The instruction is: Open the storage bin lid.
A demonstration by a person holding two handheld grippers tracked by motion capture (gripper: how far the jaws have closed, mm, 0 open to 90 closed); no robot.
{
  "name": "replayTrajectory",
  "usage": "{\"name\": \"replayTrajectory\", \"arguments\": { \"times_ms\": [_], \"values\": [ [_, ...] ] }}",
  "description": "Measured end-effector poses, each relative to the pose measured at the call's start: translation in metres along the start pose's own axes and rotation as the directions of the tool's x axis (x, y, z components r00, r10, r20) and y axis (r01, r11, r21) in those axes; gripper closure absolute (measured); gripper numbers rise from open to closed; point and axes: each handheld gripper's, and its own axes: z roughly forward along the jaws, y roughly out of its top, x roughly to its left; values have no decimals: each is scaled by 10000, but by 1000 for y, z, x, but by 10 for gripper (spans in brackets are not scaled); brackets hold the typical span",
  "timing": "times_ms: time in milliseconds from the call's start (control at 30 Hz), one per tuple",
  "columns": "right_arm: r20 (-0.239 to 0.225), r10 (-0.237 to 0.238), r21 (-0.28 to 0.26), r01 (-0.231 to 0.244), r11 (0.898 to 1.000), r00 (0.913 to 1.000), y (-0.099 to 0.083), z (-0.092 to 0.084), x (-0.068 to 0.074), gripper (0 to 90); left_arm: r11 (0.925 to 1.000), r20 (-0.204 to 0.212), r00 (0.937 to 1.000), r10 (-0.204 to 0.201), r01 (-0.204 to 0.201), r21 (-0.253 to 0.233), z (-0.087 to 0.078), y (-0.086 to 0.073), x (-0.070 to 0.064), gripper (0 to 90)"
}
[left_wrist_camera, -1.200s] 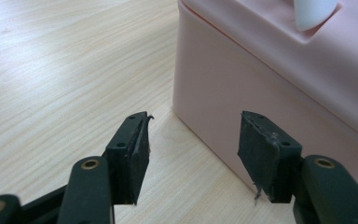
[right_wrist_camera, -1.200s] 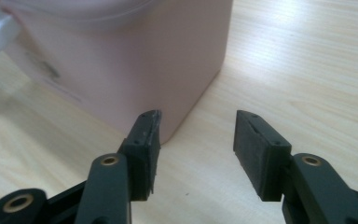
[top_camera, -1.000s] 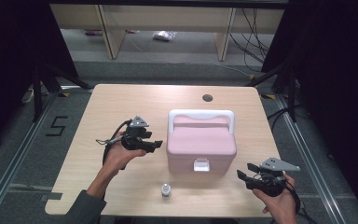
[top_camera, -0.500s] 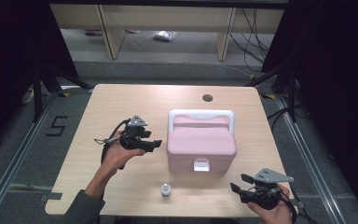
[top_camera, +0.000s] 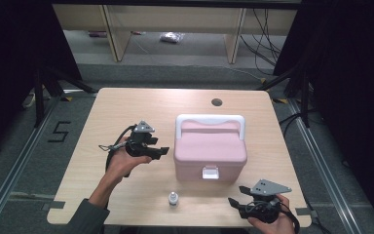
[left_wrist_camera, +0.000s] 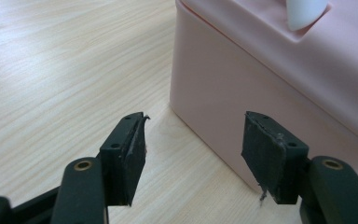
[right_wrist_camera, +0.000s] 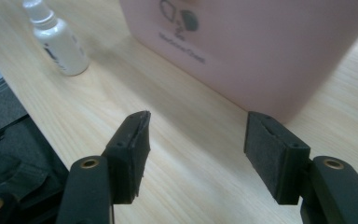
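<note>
A pink lidded box [top_camera: 209, 151] with a white handle and a white front latch stands in the middle of the wooden table [top_camera: 126, 112]. A small white bottle [top_camera: 174, 198] stands upright near the front edge, left of the latch. My left gripper [top_camera: 161, 151] hovers just left of the box, open and empty; its own view shows the box's side wall [left_wrist_camera: 270, 79] right behind the jaws [left_wrist_camera: 193, 140]. My right gripper [top_camera: 236, 201] sits low at the front right corner, pointing left. Its jaws [right_wrist_camera: 196, 140] have just been opening, with nothing between them, and face the box front [right_wrist_camera: 251, 46] and the bottle [right_wrist_camera: 58, 39].
A round cable hole [top_camera: 216, 102] sits in the table's far edge. The table's front edge runs close beside the right gripper, with dark floor [right_wrist_camera: 9, 140] below. Wooden shelving [top_camera: 175, 19] stands beyond the table.
The right gripper has moved left and toward the front edge of the table, closer to the bottle. The left gripper and the box have stayed put.
</note>
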Motion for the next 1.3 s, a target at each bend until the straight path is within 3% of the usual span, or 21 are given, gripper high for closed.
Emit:
{"name": "replayTrajectory", "arguments": {
  "times_ms": [67,100,167,233,267,400,433,533,600,667,733,967,1167,1267,1300],
  "values": [
    [-121,-1,36,2,10000,9999,1,2,2,416,10000,-31,10000,-25,25,-69,0,0,-1,392],
    [-161,-253,61,254,9997,9995,3,5,5,415,10000,-33,10000,-33,33,-53,-1,0,-1,392],
    [-229,-10,163,14,9999,9997,3,5,9,415,10000,7,10000,-51,51,-53,-2,0,-1,393],
    [-299,-188,185,193,9996,9994,5,7,11,414,9997,-44,9998,-171,170,-164,-2,0,-1,392],
    [-302,-575,121,579,9983,9979,6,9,10,414,9999,-16,10000,-96,96,-142,-2,1,0,391],
    [-491,-354,200,364,9991,9982,8,12,15,413,9999,94,9999,-107,107,-45,-5,3,1,385],
    [-472,-689,148,697,9975,9965,9,13,13,413,10000,36,10000,-42,42,-62,-5,4,1,382],
    [-563,-446,239,460,9987,9974,9,14,16,412,10000,150,9999,-7,8,-66,-8,9,2,377],
    [-568,-806,210,819,9964,9951,10,16,14,412,9999,239,9997,-45,48,-118,-10,13,2,371],
    [-611,-527,340,549,9979,9967,10,16,16,412,9999,367,9993,87,-82,-139,-14,20,4,364],
    [-526,-757,242,770,9967,9957,10,15,16,412,9999,378,9993,50,-44,-157,-17,27,2,354],
    [-571,-624,295,641,9975,9964,9,15,15,413,9947,428,9941,995,-1005,217,-34,64,-6,342],
    [-583,-560,302,578,9979,9967,7,14,14,413,9807,619,9836,1694,-1745,880,-27,94,-18,333],
    [-578,-565,303,583,9978,9967,7,14,12,413,9757,662,9798,1888,-1948,1007,-24,101,-19,326],
    [-608,-305,392,329,9987,9977,6,14,14,413,9730,632,9785,1964,-2025,1110,-22,104,-20,326]
  ]
}}
